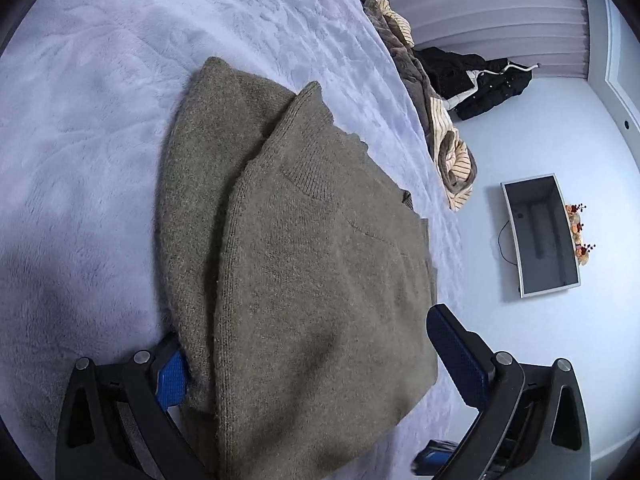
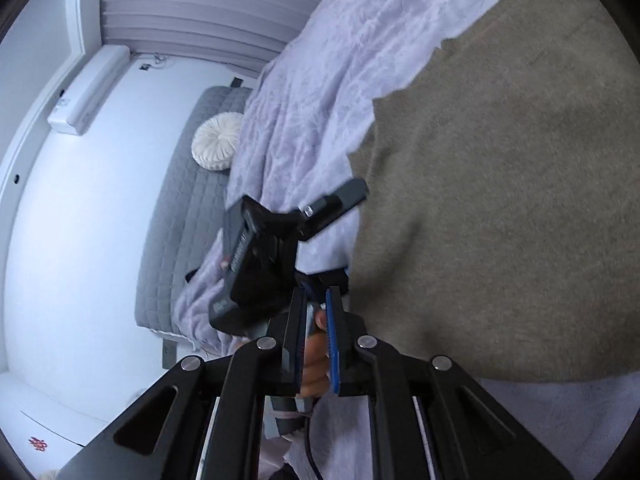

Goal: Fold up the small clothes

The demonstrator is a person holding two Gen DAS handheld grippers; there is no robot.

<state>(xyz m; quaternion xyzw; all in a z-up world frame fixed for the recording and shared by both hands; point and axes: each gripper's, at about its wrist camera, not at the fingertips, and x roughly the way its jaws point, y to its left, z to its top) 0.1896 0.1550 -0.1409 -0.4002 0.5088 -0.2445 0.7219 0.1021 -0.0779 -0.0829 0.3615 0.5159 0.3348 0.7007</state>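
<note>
An olive-brown knit sweater [image 1: 304,264] lies folded on the lilac fleece bed cover [image 1: 88,128], one layer laid over another. My left gripper [image 1: 316,364] is open wide, its blue-padded fingers [image 1: 460,356] on either side of the sweater's near edge, the left pad partly under the fabric. In the right wrist view the sweater [image 2: 500,208] fills the right side. My right gripper [image 2: 318,340] is nearly shut with nothing between its pads, just left of the sweater's edge. The other gripper's black body [image 2: 264,264] and the hand holding it show behind it.
A heap of brown and striped clothes [image 1: 424,92] lies at the bed's far edge, a black jacket [image 1: 484,80] beyond it. A wall screen [image 1: 540,236] shows on the right. A grey quilted headboard [image 2: 180,216] and a white round cushion [image 2: 216,142] lie left.
</note>
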